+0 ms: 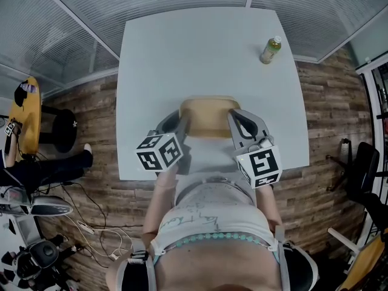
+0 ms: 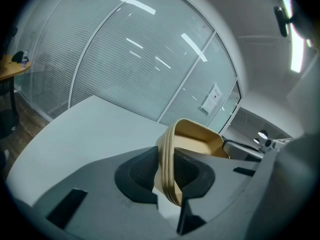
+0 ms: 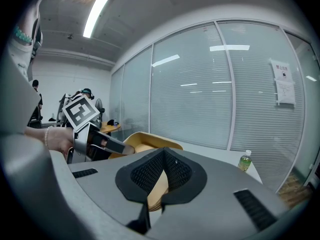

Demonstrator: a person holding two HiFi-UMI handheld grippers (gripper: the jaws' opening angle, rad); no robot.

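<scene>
A tan, shallow tray (image 1: 206, 115) with a layered rim hangs over the near edge of the white table (image 1: 200, 53). My left gripper (image 1: 180, 125) is shut on its left rim. My right gripper (image 1: 235, 121) is shut on its right rim. In the left gripper view the tray's rim (image 2: 169, 169) stands edge-on between the black pads of the left gripper (image 2: 167, 184), and the right gripper's finger (image 2: 245, 151) shows beyond it. In the right gripper view the tray (image 3: 147, 145) runs from the right gripper (image 3: 159, 184) across to the left gripper (image 3: 97, 143).
A green-capped bottle (image 1: 270, 50) stands upright at the table's far right, also seen as the bottle (image 3: 244, 162). Glass walls with blinds (image 1: 73, 17) close in the far side. A yellow round table (image 1: 27, 111), black stool and floor cables (image 1: 100, 235) lie to the left.
</scene>
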